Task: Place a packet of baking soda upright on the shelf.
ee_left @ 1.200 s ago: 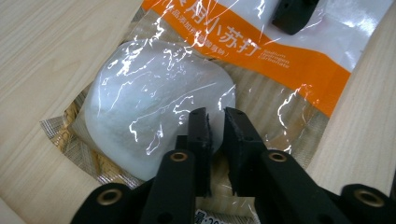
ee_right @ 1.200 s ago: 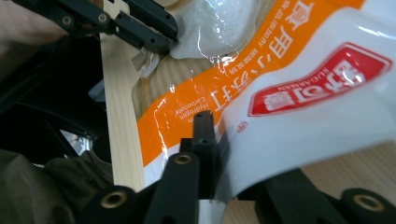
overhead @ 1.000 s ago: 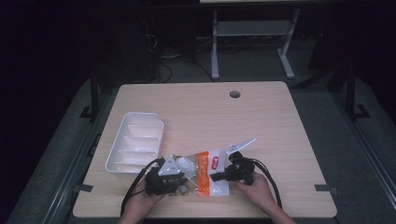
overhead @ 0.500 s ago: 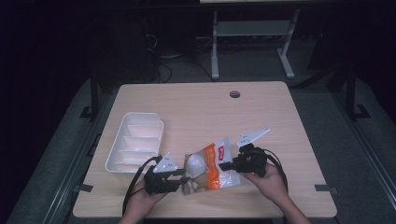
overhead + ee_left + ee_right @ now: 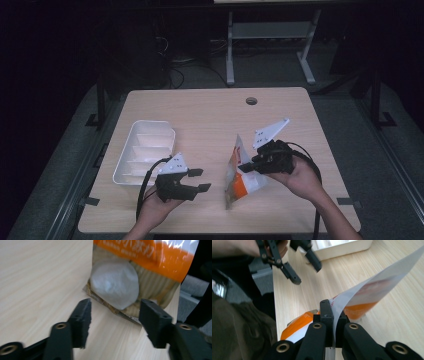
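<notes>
snack bag (image 5: 239, 172): pinched at its upper edge by right tool (image 5: 248, 163), hanging upright, bottom touching desk (image 5: 210, 115). left tool (image 5: 201, 179): jaws just opened, empty, bag just ahead.

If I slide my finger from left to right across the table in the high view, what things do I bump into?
white divided tray → left gripper, jaws open with nothing between them → orange snack bag → right gripper, shut on the bag's edge.
</notes>
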Demonstrator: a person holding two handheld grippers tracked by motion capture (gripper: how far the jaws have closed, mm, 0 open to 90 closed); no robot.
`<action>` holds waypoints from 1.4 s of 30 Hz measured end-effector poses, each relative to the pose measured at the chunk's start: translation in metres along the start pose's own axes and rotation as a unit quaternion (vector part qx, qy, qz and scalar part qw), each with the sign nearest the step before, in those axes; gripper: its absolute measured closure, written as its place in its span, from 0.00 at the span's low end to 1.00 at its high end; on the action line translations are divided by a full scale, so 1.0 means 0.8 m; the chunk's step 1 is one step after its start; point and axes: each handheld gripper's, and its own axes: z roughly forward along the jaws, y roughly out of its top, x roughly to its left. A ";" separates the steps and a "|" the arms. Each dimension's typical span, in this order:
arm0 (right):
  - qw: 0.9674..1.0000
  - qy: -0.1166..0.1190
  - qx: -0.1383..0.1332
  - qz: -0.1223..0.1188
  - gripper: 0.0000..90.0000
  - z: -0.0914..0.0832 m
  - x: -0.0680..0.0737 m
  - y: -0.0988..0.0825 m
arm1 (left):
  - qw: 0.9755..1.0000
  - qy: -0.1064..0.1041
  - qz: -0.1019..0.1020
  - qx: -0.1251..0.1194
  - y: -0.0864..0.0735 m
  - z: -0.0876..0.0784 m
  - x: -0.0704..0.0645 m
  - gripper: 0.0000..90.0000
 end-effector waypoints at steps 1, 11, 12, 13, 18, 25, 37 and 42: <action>1.000 0.001 0.008 -0.010 1.00 -0.002 0.001 0.004 | 1.000 -0.003 0.002 -0.008 0.007 0.001 0.003 0.43; 0.994 0.030 0.067 -0.085 1.00 0.001 0.020 0.036 | 0.999 -0.039 0.006 -0.036 0.026 0.017 0.017 0.28; 0.994 0.030 0.067 -0.085 1.00 0.001 0.020 0.036 | 0.999 -0.039 0.006 -0.036 0.026 0.017 0.017 0.28; 0.993 0.032 0.068 -0.090 1.00 0.002 0.022 0.038 | 0.998 -0.047 0.007 -0.038 0.026 0.018 0.018 0.28; 0.989 0.046 0.079 -0.114 1.00 0.012 0.032 0.053 | 0.991 -0.120 0.036 -0.037 0.025 0.023 0.014 0.51; 0.991 0.039 0.069 -0.106 1.00 0.013 0.025 0.055 | 0.990 -0.133 0.037 -0.035 0.021 0.018 0.012 0.90; 0.998 0.043 -0.019 -0.043 0.60 0.008 0.006 0.014 | 0.992 -0.110 0.026 -0.054 0.020 0.010 0.012 0.99; 0.997 0.052 -0.054 -0.015 0.56 0.010 0.001 -0.014 | 0.993 -0.102 0.017 -0.057 0.019 0.006 0.016 0.99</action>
